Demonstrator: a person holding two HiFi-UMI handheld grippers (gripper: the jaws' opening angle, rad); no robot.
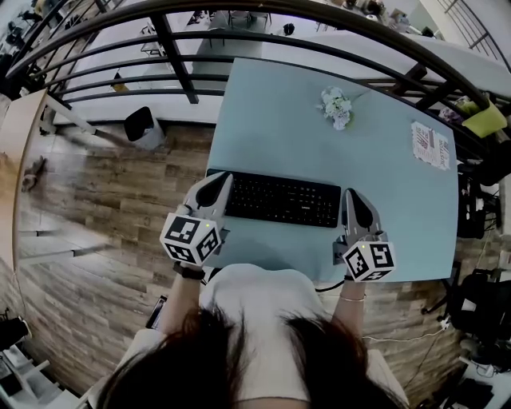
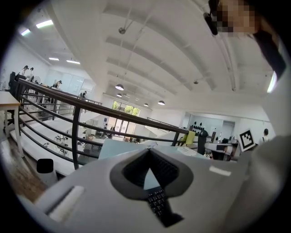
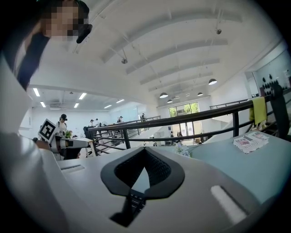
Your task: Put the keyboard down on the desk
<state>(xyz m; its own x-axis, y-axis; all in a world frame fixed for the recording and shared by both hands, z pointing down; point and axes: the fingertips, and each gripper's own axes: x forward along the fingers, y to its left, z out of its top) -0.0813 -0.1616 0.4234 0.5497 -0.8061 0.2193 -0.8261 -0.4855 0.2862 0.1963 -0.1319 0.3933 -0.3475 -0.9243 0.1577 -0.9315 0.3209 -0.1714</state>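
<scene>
While each end of it sits between a pair of jaws, the black keyboard (image 1: pixel 281 200) stretches crosswise over the near part of the pale blue desk (image 1: pixel 391 200), its long side roughly parallel to the desk's front edge; whether its underside rests on the surface or hangs just above it cannot be told. The left gripper (image 1: pixel 217 190) has the keyboard's left end, and its own view shows the grey jaws drawn together with their tips meeting and a strip of dark keys pinched in the narrow gap lower down. The right gripper (image 1: pixel 352 197) has the right end in the same way: jaws closed, tips touching, keys wedged between them near their base. Both grippers point away from the person and lie close to level, with their marker cubes (image 1: pixel 190 237) at the near ends, by the desk's front edge. Farther back on the desk, well apart from the keyboard, lies a small bunch of white flowers (image 1: pixel 336 106), and a printed card (image 1: pixel 431 145) lies near the right edge. A dark metal railing (image 1: pixel 239 16) curves past the far side of the desk. To the left, on the wooden floor (image 1: pixel 120 216), stands a black bin (image 1: pixel 142 125). The person's dark hair (image 1: pixel 263 359) fills the bottom of the head view.
</scene>
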